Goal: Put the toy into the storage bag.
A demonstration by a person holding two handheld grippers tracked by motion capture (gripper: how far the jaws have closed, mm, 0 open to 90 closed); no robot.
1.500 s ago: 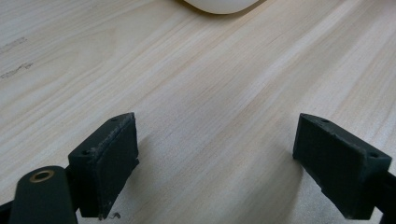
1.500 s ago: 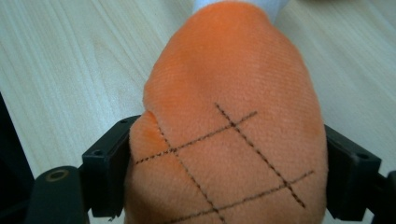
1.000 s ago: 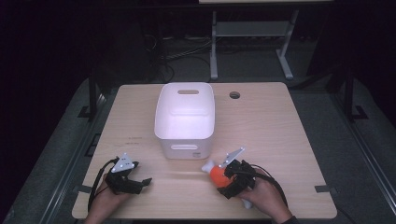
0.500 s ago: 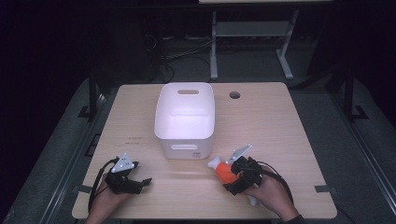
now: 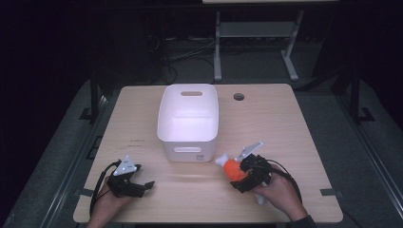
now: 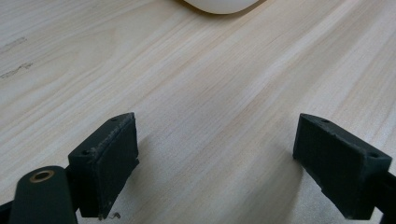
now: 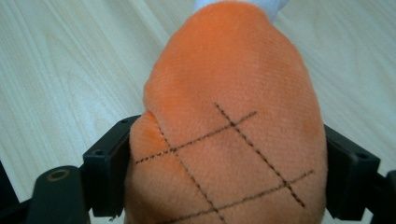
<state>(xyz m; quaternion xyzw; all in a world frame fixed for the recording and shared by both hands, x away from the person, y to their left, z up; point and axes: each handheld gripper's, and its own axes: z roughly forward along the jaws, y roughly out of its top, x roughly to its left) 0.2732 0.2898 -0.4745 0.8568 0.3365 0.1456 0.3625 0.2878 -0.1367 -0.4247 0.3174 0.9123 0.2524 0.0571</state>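
So the right tongs (image 5: pixel 236 175) are clamped on an orange plush toy (image 7: pixel 224 121), its soft body bulging out between the 2 black jaws, with stitched dark lines crossing its fabric and a white tip at the far end. In the high view the toy (image 5: pixel 230 167) sits just off the near right corner of the white bin (image 5: pixel 188 119), close to the bin's front wall but not touching it, and I can't tell whether it rests on the bench (image 5: pixel 285 128) or hangs a little above it. The left tongs (image 6: pixel 229 163) stand spread wide with nothing between them, low over bare wood, well off from the bin's near left corner (image 5: pixel 132 183).

By my reckoning the grab is done: the toy is firmly pinched. What is left looks like the carry up over the bin's rim and the drop inside. The bin appears to hold nothing so far, so this would be the 1st item in. The left tongs have no part in it yet.
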